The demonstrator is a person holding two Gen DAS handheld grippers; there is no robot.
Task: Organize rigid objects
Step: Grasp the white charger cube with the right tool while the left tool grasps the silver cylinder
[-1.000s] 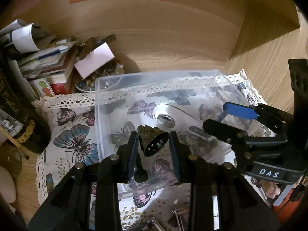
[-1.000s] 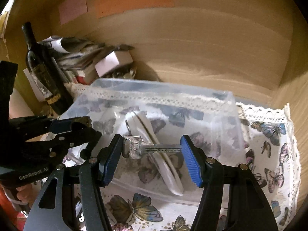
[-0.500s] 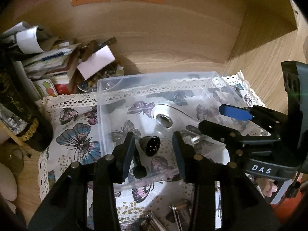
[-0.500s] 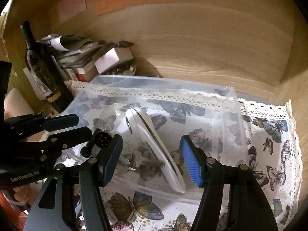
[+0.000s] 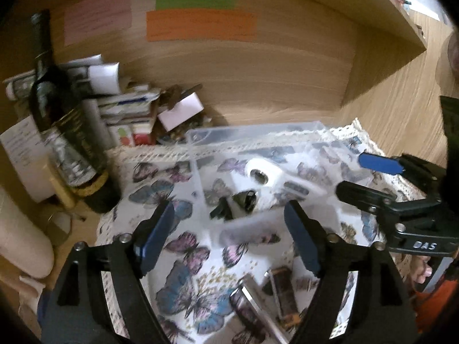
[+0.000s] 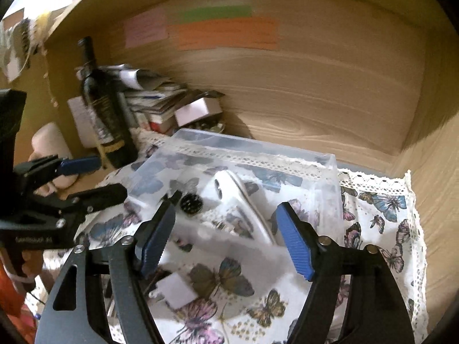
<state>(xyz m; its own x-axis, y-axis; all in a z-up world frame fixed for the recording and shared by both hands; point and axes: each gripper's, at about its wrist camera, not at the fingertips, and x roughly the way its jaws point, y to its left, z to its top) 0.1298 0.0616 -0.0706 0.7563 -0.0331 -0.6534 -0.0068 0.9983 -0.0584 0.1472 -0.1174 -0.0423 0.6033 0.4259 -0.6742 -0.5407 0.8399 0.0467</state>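
Observation:
A clear plastic box [image 5: 258, 132] [image 6: 330, 163] stands on a butterfly-print cloth [image 5: 183, 258]. Inside it lie a white curved tool [image 5: 262, 172] [image 6: 238, 200] and a small black cone-shaped part [image 5: 245, 200] [image 6: 190, 203]. My left gripper [image 5: 229, 238] is open and empty, in front of the box. My right gripper [image 6: 226, 238] is open and empty, in front of the box; it also shows in the left wrist view [image 5: 361, 177]. A dark metal lighter-like item [image 5: 282, 289] and a metal piece [image 5: 252, 304] lie on the cloth near me. A small white block [image 6: 176, 289] lies on the cloth.
A dark wine bottle [image 5: 66, 132] [image 6: 106, 120] stands at the left. A heap of papers and small boxes [image 5: 129, 109] sits behind the cloth. Wooden walls close the back and right. Coloured notes [image 5: 200, 24] hang on the back wall.
My left gripper opened and dropped the black cone part into the box; my right let a key fall into it. Both grippers have pulled back and up from the box.

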